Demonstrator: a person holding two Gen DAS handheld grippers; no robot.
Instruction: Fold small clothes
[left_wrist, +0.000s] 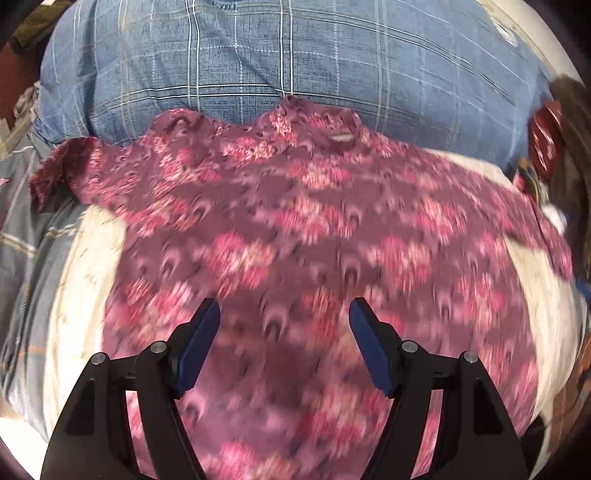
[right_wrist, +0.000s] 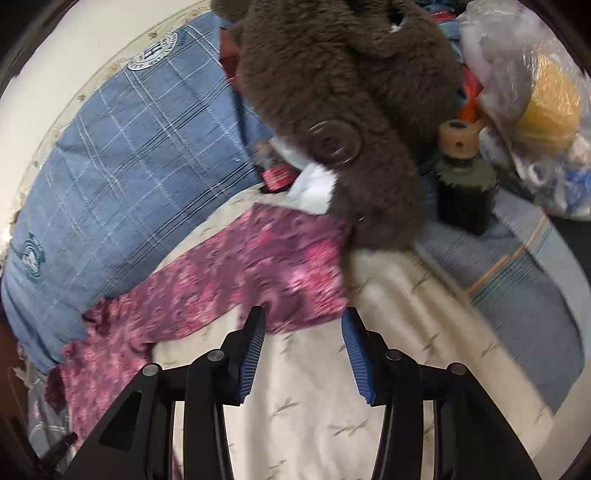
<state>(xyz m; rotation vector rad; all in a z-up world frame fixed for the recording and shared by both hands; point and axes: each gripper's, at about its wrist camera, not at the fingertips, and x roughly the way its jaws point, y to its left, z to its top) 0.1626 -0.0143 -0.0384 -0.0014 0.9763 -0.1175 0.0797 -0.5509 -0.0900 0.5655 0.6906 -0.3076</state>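
A small purple garment with a pink flower print (left_wrist: 295, 229) lies spread flat on a cream sheet (left_wrist: 81, 280), its collar toward the blue pillow. My left gripper (left_wrist: 284, 314) is open and empty, hovering over the garment's lower middle. In the right wrist view one sleeve of the garment (right_wrist: 258, 266) stretches across the cream sheet (right_wrist: 317, 398). My right gripper (right_wrist: 303, 321) is open and empty, just short of that sleeve's lower edge. Both views are motion-blurred.
A blue checked pillow (left_wrist: 288, 55) lies beyond the collar; it also shows in the right wrist view (right_wrist: 122, 158). A brown plush toy (right_wrist: 340, 110) overlaps the sleeve's end. A dark bottle (right_wrist: 465, 184), a plastic bag (right_wrist: 532, 92) and a striped blue cloth (right_wrist: 524, 266) lie right.
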